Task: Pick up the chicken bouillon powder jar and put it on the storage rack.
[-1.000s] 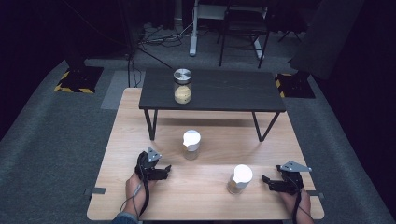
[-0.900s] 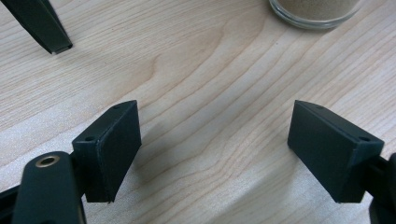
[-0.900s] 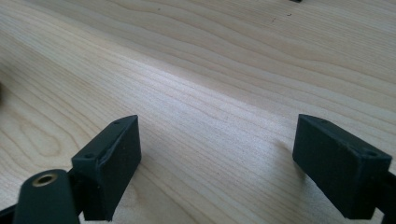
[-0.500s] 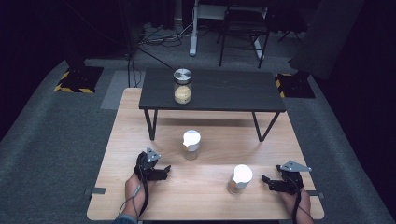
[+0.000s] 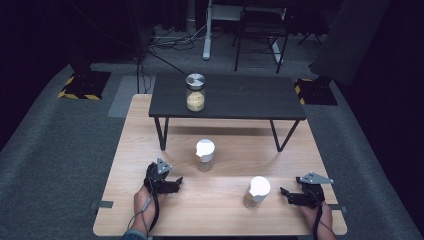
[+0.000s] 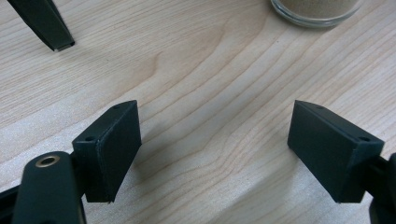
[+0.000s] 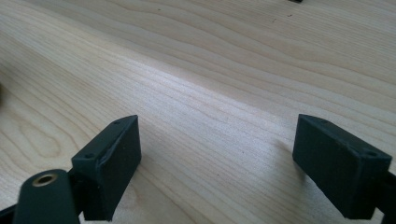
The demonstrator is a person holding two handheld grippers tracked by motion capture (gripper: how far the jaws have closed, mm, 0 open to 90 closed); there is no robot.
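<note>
From the high view, the left hand-held gripper (image 5: 172,183) and the right hand-held gripper (image 5: 286,195) rested on the wooden table (image 5: 225,210), both released with nothing between the jaws. Two white-lidded jars stood between them: the far jar (image 5: 205,154) just beyond the left hand-held gripper, the near jar (image 5: 256,191) just beside the right one. A third jar with a metal lid (image 5: 195,92), partly filled with tan grains, sat on the small black table (image 5: 240,97). The left gripper view alone revealed sandy contents in a glass base (image 6: 317,9) and a black table leg (image 6: 44,23). No writing could be read.
</note>
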